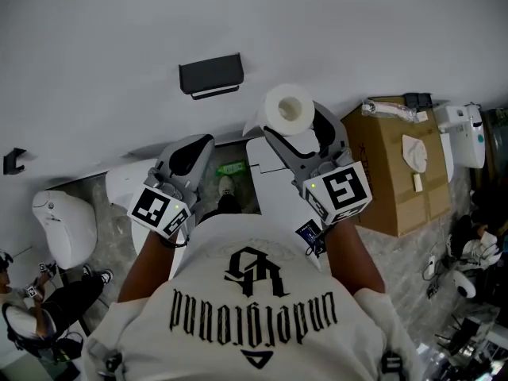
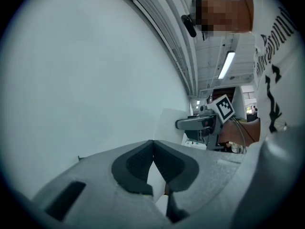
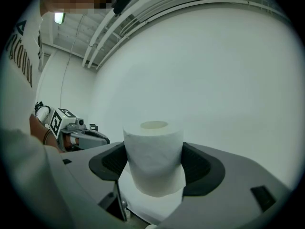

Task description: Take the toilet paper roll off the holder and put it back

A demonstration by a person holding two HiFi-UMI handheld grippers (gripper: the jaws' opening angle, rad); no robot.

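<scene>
Between right tongs point(image 3: 154, 152), toilet paper roll point(image 3: 153, 168), apparently snug.

The wall point(image 1: 103, 46) around the black holder point(image 1: 210, 75) is bare, so the way to it is open from the person's side and from either flank. The roll point(image 1: 287, 108), clamped between the right gripper's point(image 1: 295, 121) jaws, sits to the holder's right, apart from it, with only blank wall between them. The left gripper point(image 1: 198, 145), jaws pressed together on nothing, hangs just short of the holder's left half and narrows the path there. A cardboard box point(image 1: 393, 173) stands close on the right gripper's right, limiting room on that side. A white toilet fixture point(image 1: 266, 169) lies underneath, between the two grippers.
</scene>
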